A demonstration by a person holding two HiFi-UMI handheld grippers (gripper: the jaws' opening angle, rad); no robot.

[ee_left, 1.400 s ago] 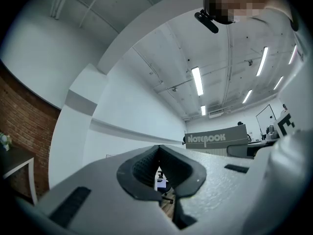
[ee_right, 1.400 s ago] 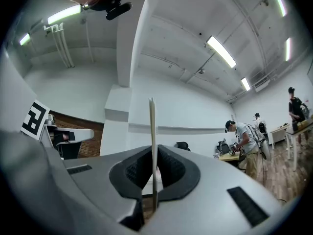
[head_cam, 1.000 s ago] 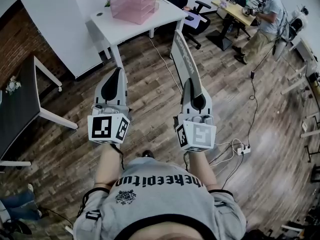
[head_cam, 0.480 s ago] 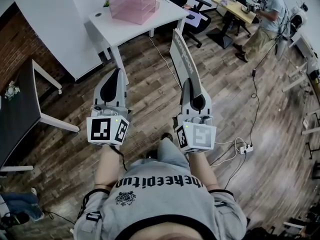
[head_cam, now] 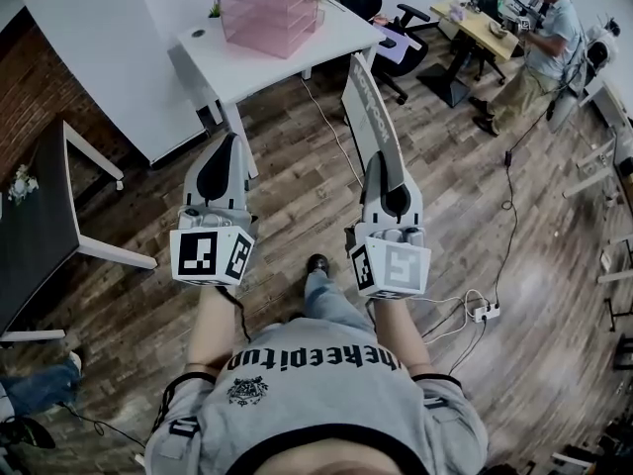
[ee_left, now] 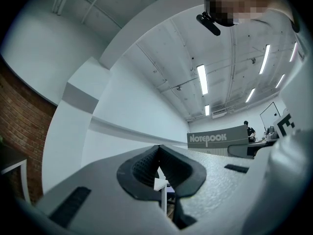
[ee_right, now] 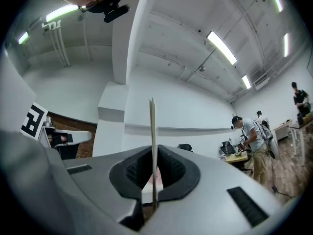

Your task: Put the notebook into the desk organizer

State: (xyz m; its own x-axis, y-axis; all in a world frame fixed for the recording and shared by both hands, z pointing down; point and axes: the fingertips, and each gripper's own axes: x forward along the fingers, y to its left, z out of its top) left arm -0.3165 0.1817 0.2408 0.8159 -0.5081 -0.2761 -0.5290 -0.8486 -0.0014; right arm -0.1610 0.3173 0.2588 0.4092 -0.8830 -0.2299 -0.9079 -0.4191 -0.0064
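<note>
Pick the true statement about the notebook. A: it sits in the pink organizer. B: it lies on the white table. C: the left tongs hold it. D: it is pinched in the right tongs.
D: the right tongs are shut on the thin edge of the notebook, which stands up from them in the head view.

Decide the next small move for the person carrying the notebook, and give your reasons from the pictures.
Probably step forward, bringing the notebook closer to the white table. The right gripper is shut on the notebook, which stands on edge, so the grip looks ready. The pink organizer stands on that table, well ahead of the notebook, likely too far to reach yet.
</note>
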